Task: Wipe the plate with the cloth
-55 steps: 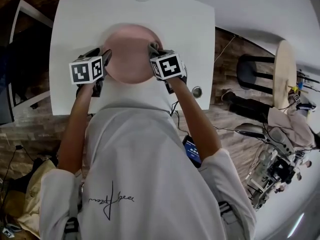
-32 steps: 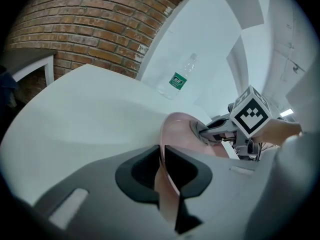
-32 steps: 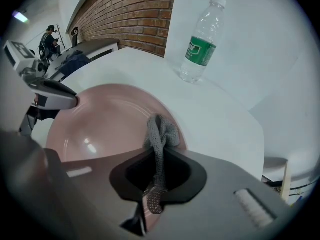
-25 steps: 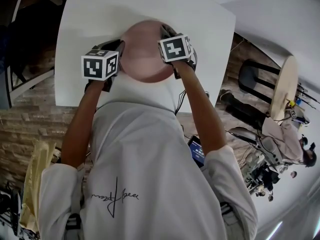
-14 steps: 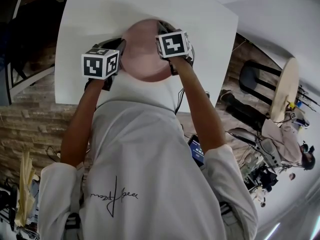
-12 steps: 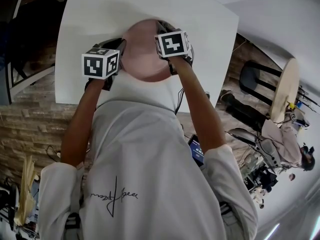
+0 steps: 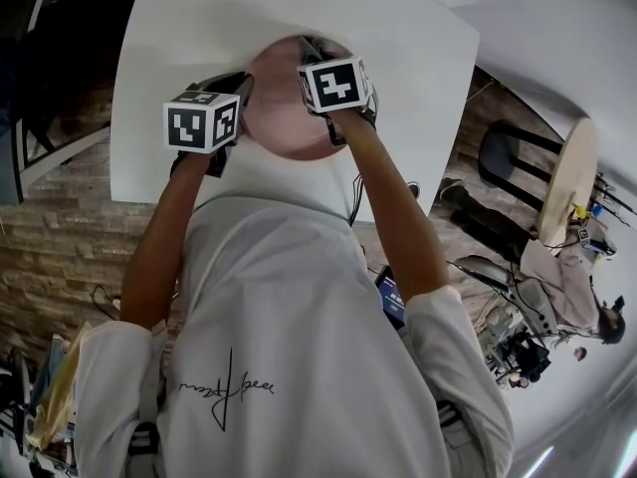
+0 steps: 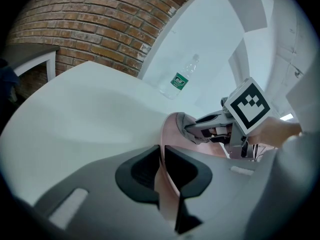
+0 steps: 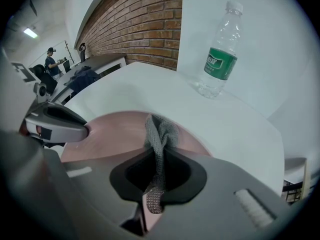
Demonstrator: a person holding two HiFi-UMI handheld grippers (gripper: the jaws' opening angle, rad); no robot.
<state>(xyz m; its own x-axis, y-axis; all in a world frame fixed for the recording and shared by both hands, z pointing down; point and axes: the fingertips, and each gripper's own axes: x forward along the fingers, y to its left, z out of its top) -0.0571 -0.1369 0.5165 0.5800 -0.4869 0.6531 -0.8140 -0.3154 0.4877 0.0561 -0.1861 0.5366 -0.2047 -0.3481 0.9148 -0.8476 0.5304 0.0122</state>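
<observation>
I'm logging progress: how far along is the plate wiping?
Done: the left tool grips the pink plate by its rim, and the right tool clamps the grey cloth. In hand: cloth pressed against the plate's far side. Left: likely the rest of the surface; wiped areas can't be told apart.

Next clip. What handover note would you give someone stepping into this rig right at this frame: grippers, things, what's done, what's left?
Left gripper: shut on the left rim of the pink plate, which sits on the white table.
Right gripper: shut on the grey cloth; its bunched end lies on the plate near the far edge.
Done: plate gripped, cloth down on it. How much is wiped cannot be told.
Left: sweep the cloth over the rest of the plate. A water bottle stands beyond the plate; probably best kept clear of.
</observation>
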